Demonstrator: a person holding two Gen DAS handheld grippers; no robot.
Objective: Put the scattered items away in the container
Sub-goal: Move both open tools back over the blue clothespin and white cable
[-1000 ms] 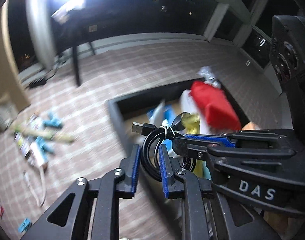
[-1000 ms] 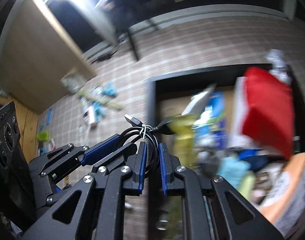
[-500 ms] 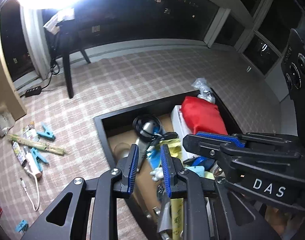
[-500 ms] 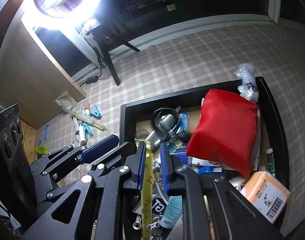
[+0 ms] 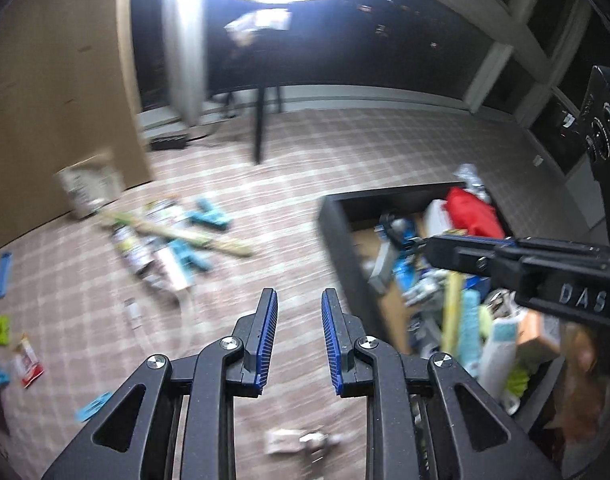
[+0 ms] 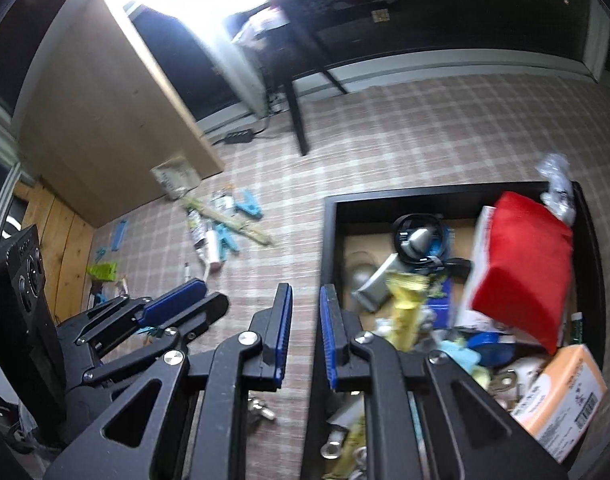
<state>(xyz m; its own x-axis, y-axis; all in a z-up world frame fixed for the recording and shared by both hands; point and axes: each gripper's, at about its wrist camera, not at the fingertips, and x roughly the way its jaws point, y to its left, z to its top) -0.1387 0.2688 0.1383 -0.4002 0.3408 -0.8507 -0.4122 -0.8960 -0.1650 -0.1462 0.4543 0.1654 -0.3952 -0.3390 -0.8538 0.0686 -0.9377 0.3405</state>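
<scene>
Left tongs (image 5: 297, 344) spread, nothing between the pads; right tongs (image 6: 305, 336) likewise parted and empty, hanging over the near-left edge of the black container (image 6: 330, 240). Container holds a red pouch (image 6: 521, 264), a coiled black cable (image 6: 419, 236) and an orange box (image 6: 561, 396).

Items not yet tidied lie on the checked carpet (image 5: 305, 184) left of the container: a white cable, blue clothespins (image 5: 211, 218), a long bamboo-coloured stick (image 5: 177, 232), and beyond these a small carton (image 5: 91, 188).

Judgement: all light. Stick is stiff, so grip mid-length (ends would swing). Clothespins rigid, pinch across the body.

Left tongs point down and forward toward that pile.
</scene>
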